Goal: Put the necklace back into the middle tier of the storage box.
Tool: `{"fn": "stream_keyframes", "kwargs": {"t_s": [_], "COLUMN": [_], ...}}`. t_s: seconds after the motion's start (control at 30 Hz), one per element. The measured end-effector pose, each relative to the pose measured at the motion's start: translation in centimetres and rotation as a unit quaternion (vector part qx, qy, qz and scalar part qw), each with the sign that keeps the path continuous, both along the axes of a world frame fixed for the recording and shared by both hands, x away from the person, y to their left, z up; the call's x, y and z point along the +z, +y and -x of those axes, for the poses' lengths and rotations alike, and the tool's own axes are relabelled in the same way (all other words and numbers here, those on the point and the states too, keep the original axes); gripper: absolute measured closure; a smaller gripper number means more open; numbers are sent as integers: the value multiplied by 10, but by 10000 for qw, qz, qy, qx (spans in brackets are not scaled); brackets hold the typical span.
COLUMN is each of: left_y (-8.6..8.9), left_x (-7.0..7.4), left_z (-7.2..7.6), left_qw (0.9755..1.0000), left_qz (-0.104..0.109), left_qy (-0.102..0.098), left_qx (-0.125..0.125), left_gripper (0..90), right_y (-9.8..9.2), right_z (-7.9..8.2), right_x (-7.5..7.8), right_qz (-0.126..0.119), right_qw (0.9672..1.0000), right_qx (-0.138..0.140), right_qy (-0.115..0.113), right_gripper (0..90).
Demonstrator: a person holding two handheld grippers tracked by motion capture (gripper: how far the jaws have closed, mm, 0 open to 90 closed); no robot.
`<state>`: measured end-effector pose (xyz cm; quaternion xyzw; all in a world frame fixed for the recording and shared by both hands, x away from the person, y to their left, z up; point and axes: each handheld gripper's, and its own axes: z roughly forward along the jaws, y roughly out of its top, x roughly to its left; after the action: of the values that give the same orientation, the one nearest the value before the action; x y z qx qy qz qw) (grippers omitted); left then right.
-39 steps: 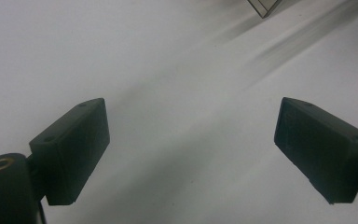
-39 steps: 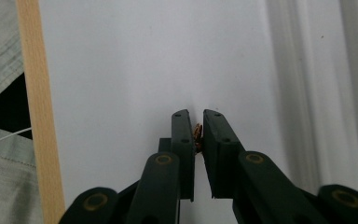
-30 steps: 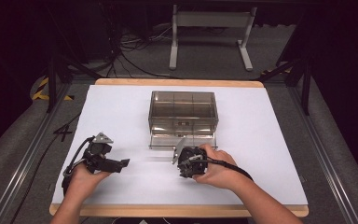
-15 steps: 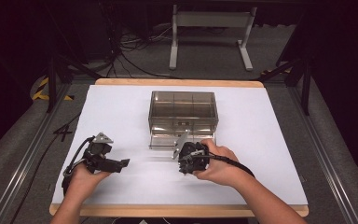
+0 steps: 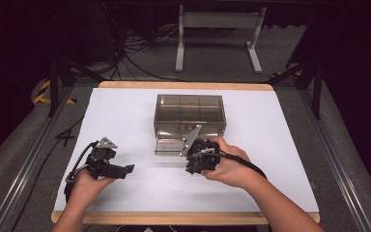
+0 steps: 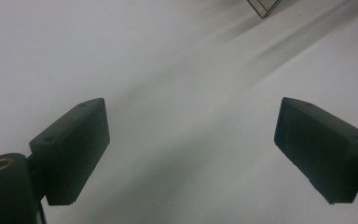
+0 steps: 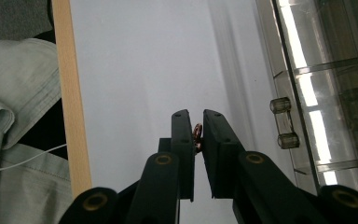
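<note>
right gripper (image 5: 199, 159): raised beside clear drawer box (image 5: 189, 116), jaws clenched on one small copper ring (image 7: 197, 135) | left gripper (image 5: 107, 164): low over worktop (image 5: 125, 111), jaws released; count: one box

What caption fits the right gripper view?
Right hand-held gripper pinching a small coppery ring beside the clear drawer box.

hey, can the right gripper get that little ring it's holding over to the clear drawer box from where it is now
Probably yes. The right gripper pinches a small ring close beside the clear drawer box, and bare white table lies between them. The left gripper sits off to the side.
</note>
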<state>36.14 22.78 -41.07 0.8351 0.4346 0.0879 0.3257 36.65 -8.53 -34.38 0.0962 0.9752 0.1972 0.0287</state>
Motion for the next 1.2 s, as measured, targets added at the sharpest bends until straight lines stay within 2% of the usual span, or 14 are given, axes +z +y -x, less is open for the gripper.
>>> {"fn": "stream_keyframes", "kwargs": {"t_s": [0.63, 1.0, 1.2], "left_y": [1, 2, 2], "left_x": [0, 1, 1], "left_z": [0, 0, 0], "left_qw": [10000, 10000, 10000], "left_qz": [33, 23, 17], "left_qy": [-8, -17, -21], "left_qx": [20, 21, 17], "left_gripper": [106, 106, 106], "right_y": [0, 0, 1], "right_z": [-10, -17, -22], "right_x": [22, 35, 40], "right_qz": [-42, -137, -225], "right_qw": [9998, 9992, 9988], "right_qx": [-203, -346, -335], "right_qy": [-52, -141, -264], "right_gripper": [834, 834, 834]}}
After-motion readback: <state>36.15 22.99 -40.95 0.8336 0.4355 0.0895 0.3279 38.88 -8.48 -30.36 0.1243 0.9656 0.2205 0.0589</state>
